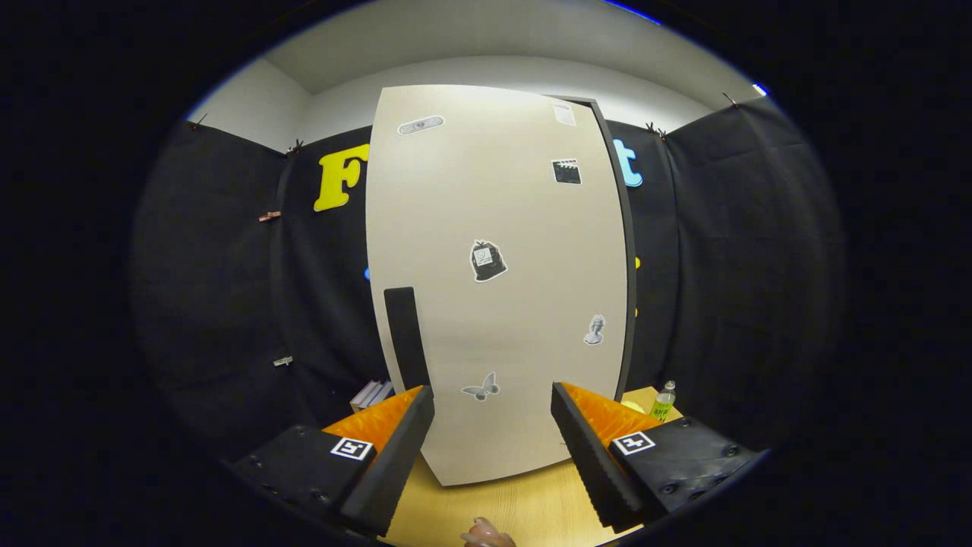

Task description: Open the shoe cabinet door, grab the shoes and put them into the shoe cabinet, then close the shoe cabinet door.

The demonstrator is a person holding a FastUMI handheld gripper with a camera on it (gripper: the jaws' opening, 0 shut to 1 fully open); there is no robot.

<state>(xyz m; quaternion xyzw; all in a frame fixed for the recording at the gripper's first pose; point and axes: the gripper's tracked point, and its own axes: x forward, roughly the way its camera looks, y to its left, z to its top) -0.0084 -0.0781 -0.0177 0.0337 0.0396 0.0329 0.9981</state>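
Before the shut cabinet door [493,289], the claw [492,425] gapes wide, empty.

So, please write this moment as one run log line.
gripper: open, holds nothing | cabinet door: shut, just ahead | handle: beyond one finger, untouched

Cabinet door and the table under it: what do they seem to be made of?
Cabinet door: smooth matte cream panel, probably laminated board, dark edge, stickers on it. Table: light wood-grain surface, maybe veneer. The open gripper fingers point at the door.
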